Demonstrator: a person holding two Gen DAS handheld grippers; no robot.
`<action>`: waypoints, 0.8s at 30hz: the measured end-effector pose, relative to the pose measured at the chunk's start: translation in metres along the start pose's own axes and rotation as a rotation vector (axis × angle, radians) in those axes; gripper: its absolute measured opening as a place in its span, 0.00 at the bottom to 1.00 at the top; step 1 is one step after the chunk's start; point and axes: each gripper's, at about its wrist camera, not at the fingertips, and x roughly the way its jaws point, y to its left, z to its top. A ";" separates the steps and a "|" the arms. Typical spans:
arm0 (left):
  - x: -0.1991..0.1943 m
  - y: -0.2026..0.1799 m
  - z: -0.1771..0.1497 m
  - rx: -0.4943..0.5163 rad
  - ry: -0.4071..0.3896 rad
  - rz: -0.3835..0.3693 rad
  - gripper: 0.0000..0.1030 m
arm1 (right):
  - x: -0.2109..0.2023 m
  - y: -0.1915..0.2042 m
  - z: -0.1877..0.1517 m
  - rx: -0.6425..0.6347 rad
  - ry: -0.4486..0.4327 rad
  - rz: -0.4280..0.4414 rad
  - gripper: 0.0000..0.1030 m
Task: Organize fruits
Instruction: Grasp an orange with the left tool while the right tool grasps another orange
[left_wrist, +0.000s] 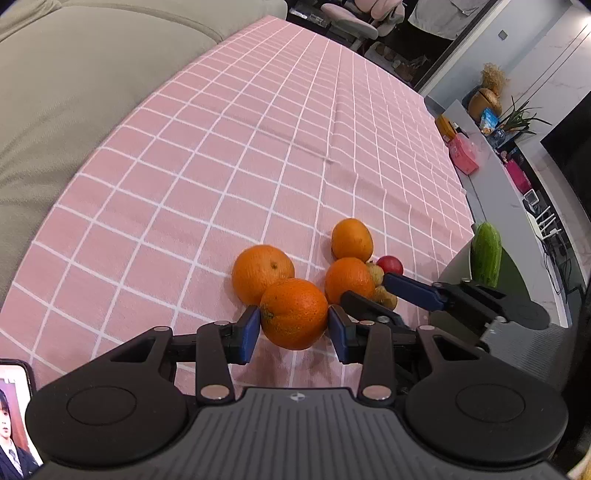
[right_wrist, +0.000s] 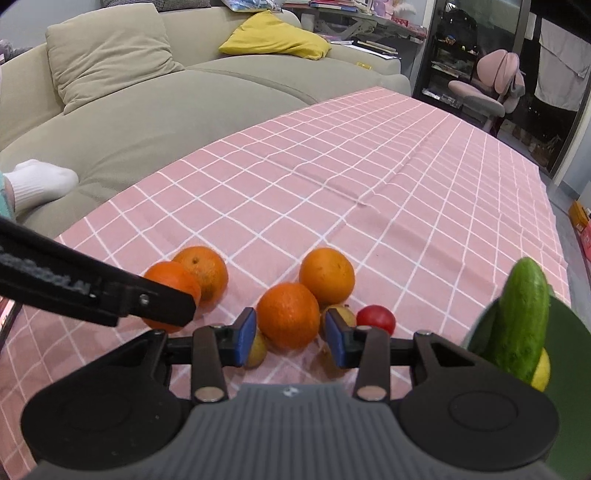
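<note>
Left gripper (left_wrist: 293, 318) fills the near foreground of its own view. Its blue pads (left_wrist: 248, 328) sit against opposite flanks of an orange (left_wrist: 295, 295), so it is clamped on that fruit at a moderate width. The orange rests on the pink cloth (left_wrist: 221, 166) close to the table's near edge. A second orange (left_wrist: 260, 271) touches it from behind.

Right gripper (right_wrist: 290, 330) stands narrow, with a third orange (right_wrist: 288, 314) just ahead of its pads. Small yellow fruits (right_wrist: 341, 314) lie beside the pads. Whether either pad presses on anything cannot be told. A fourth orange (right_wrist: 327, 275) and a red fruit (right_wrist: 376, 318) lie just beyond.

A green dish (right_wrist: 569, 332) at the table's right edge holds a cucumber (right_wrist: 524, 317) and a lemon (right_wrist: 542, 373). It is judged the likely destination.

Step in hand: pick up the clamped orange.

1. Confirm that the pads bear on the widest girth. A grip nearer the top lets a round fruit squirt out.
2. Lift straight up before moving sideways. The second orange is in contact and would probably roll if dragged.
3. Apply only enough pressure to carry. Peel bruises under a hard clamp.
4. Route the carry above the right gripper, which lies between this orange and the dish.
5. Keep the fruit low over the cloth near the edge, since a dropped orange could roll off the table.
</note>
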 end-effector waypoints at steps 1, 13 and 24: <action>0.000 0.000 0.000 0.000 -0.002 0.001 0.44 | 0.002 0.000 0.001 0.004 0.003 0.000 0.37; -0.002 -0.003 0.000 -0.004 -0.004 0.002 0.44 | 0.014 0.001 0.004 0.053 0.030 -0.005 0.37; -0.016 -0.010 -0.002 -0.003 -0.031 0.009 0.44 | -0.019 0.002 0.009 0.033 -0.027 -0.013 0.35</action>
